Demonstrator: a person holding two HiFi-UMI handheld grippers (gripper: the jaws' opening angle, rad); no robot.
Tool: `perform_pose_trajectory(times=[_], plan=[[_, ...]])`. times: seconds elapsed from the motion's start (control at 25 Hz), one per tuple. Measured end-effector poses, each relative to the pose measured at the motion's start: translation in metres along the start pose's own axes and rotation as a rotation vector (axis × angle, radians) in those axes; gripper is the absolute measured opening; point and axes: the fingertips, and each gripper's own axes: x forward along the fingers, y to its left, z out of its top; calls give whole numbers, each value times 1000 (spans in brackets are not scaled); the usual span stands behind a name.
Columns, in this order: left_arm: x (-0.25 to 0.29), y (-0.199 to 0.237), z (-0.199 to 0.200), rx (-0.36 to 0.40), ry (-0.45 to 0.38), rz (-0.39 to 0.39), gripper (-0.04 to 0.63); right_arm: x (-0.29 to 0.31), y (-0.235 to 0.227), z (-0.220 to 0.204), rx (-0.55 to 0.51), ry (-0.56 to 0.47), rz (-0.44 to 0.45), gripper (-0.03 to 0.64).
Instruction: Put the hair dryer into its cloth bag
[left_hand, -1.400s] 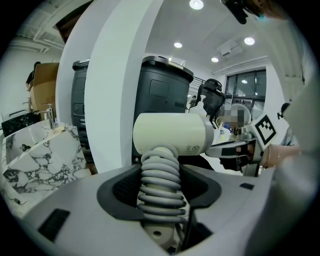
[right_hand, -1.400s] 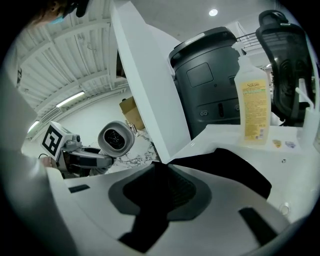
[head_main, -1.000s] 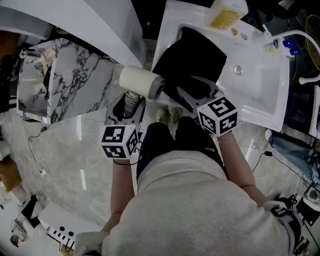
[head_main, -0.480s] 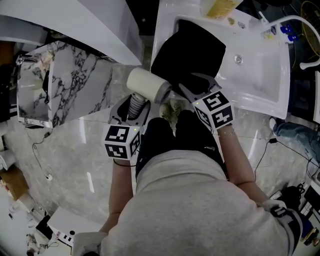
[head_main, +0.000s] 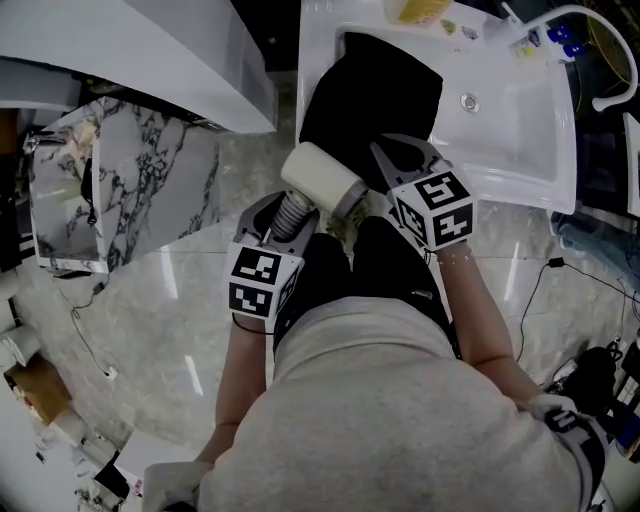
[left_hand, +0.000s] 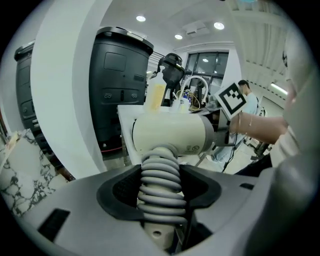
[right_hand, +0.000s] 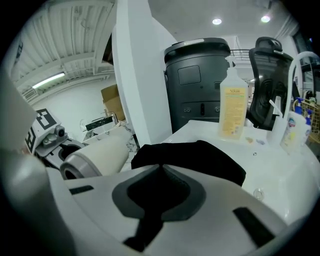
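hair dryer (head_main: 320, 178), cream with ribbed grey handle, clamped in left gripper (left_hand: 160, 175), just beside right gripper (right_hand: 161, 167), whose jaws have just closed on black cloth bag (head_main: 370, 90) edge: mouth likely opens next.

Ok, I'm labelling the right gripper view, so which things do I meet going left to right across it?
hair dryer → black cloth bag → yellow spray bottle → small white bottle
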Motion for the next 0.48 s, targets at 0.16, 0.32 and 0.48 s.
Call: perform_pose_trajectory(times=[0.16,0.32,0.48], plan=[[15,-1,-4,47,66,-21,230,-5,0,5,12,-23,-18,14],[23,1,4,96,115,-25,230,-7,2,10,16,-28,-15,14],[34,3,11,138,159,-24,230,-7,3,13,14,-31,0,14]])
